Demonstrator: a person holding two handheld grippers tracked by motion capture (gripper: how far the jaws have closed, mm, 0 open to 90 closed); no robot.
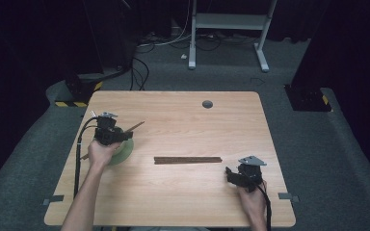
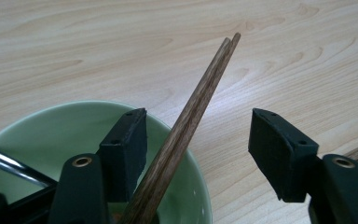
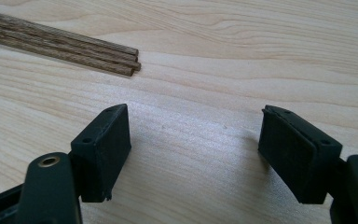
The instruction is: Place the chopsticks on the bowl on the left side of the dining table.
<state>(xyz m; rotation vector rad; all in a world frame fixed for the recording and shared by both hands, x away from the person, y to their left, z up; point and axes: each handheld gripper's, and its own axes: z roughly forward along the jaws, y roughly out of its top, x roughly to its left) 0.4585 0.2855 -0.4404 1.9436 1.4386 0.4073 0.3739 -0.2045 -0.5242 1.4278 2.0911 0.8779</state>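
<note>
- The pair of chopsticks (image 2: 186, 126) in the green bowl (image 2: 74, 126) leans on the bowl's rim near the counter's left edge; its tips rise past the rim and point toward the far edge, while its lower ends are cut off at the bottom of the left gripper view.
- The left tool (image 2: 198, 140) is released: the pair runs up between the jaws, close by the left jaw, and neither pad presses on it.
- A metal bar or handle (image 2: 9, 165) crosses the bowl's inside at the left; what it belongs to is hard to make out.
- The bundle of loose chopsticks (image 1: 188, 160) lies flat mid-counter, its long axis parallel to the near edge.
- The right tool (image 3: 193, 149) is released too, jaws wide over bare wood (image 3: 205, 93) near the near right corner. The bundle's end lies ahead of it and to the left in its own view, so the right hand is judged the nearer for the next pick.
- How many sticks make up the bundle is unclear; three ends show.
</note>
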